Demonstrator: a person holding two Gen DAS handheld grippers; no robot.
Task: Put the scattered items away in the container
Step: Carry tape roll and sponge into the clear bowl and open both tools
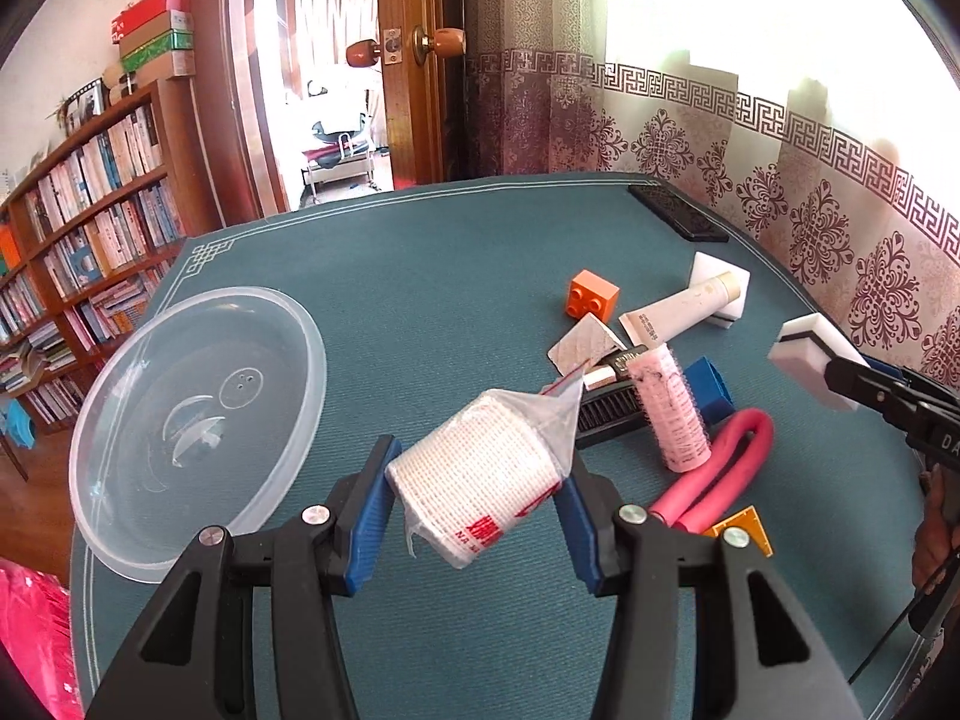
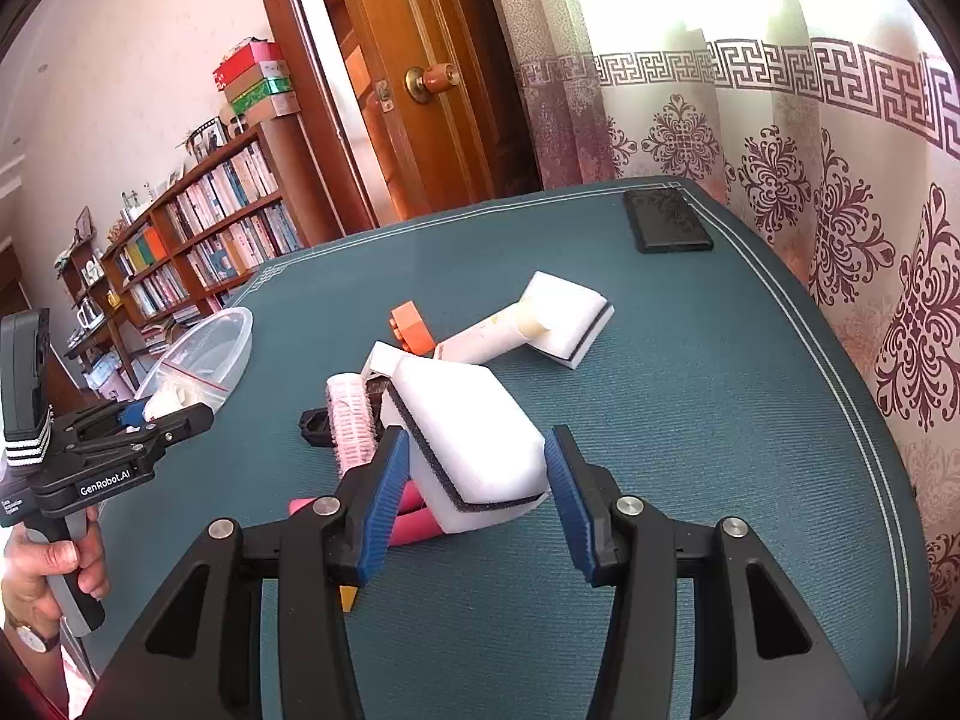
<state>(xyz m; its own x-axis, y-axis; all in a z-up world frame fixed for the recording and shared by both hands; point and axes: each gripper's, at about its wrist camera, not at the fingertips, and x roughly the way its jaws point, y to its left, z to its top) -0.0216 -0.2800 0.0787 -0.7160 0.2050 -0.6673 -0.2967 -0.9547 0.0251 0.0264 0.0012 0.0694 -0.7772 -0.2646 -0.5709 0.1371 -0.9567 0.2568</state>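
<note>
The left gripper (image 1: 477,480) is clamped on a bagged white roll (image 1: 474,474), held above the green table (image 1: 420,276) just right of the clear bowl (image 1: 120,516), which sits at the table's near left edge. The right gripper (image 2: 477,480) is clamped on a white sponge (image 2: 474,444) with a dark layer, lifted over the pile in the middle of the table. In that pile lie a pink curler (image 1: 675,414), a bent pink foam rod (image 1: 720,468), a blue block (image 1: 711,384), a black comb (image 1: 606,411), a white tube (image 1: 678,309) resting on a second sponge (image 1: 729,291), and an orange brick (image 1: 591,294) just left of the tube. A dark phone (image 1: 678,213) lies far right, well apart from the rest.
</note>
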